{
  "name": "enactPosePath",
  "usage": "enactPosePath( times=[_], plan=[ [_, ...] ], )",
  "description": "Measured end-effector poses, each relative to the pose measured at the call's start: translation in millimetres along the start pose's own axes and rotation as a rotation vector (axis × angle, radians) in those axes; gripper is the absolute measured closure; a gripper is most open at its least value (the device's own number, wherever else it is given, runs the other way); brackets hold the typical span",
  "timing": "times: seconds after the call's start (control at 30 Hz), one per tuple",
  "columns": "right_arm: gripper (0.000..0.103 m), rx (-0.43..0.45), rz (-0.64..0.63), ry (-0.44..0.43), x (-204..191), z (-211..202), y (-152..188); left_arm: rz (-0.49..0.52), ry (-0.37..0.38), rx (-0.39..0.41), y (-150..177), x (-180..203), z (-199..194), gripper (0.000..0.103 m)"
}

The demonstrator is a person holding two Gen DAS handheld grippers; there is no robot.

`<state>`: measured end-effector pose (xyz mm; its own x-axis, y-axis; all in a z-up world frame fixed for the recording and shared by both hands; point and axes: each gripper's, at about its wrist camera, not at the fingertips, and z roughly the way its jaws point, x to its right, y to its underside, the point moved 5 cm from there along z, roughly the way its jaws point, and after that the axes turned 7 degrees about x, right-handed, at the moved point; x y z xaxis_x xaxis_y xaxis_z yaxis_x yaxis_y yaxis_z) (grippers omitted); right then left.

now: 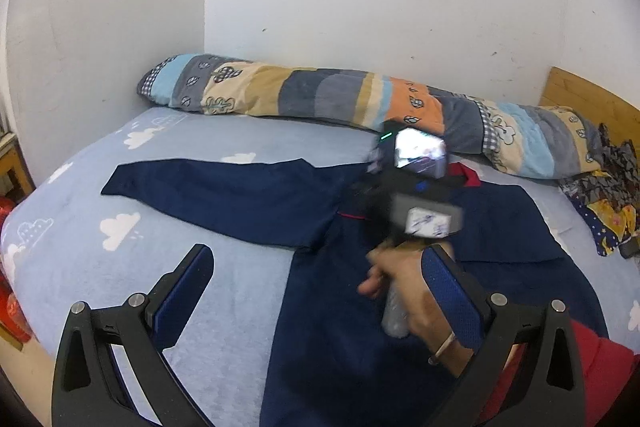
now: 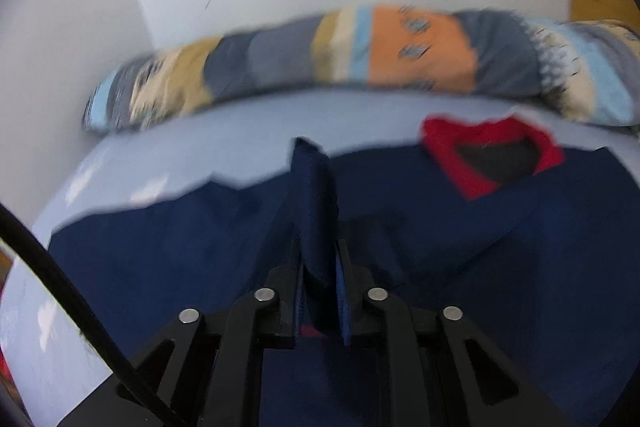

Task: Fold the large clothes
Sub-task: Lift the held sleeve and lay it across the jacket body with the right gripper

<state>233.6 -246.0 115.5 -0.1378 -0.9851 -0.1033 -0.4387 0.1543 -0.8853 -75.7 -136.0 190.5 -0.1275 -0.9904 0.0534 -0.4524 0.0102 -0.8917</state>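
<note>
Navy shirt [image 1: 340, 307] flat, red collar [image 2: 496, 151] toward wall, left sleeve [image 1: 224, 195] sideways

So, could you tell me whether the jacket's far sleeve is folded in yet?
Not yet: the sleeve lies spread flat across the bed sheet.

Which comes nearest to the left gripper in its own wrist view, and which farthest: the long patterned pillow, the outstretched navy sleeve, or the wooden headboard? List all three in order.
From the left gripper:
1. Navy sleeve, spread on the sheet just ahead, left of centre.
2. Patterned pillow, against the wall behind it.
3. Wooden headboard, far right corner.
</note>
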Motion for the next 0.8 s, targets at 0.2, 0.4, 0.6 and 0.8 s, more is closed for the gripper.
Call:
enactPosePath(
  times=[0.2,0.4,0.6,0.8],
  plan=[
    [0.038,-0.067,-0.073,-0.296,-28,-29,6,-0.004,-0.001,-0.012,1,3,3,0.0],
    [0.023,0.08,0.018,-0.284,44,-83,-47,-0.051,-0.029,-0.003,-2,-12,1,0.0],
    [0.068,-0.153,-0.041,-0.078,98,-27,-17,-0.125,-0.067,-0.022,-1,-29,8,0.0],
    [0.061,-0.221,-0.224,-0.133,41,-13,53,-0.102,-0.083,-0.057,5,-31,18,0.0]
  ],
)
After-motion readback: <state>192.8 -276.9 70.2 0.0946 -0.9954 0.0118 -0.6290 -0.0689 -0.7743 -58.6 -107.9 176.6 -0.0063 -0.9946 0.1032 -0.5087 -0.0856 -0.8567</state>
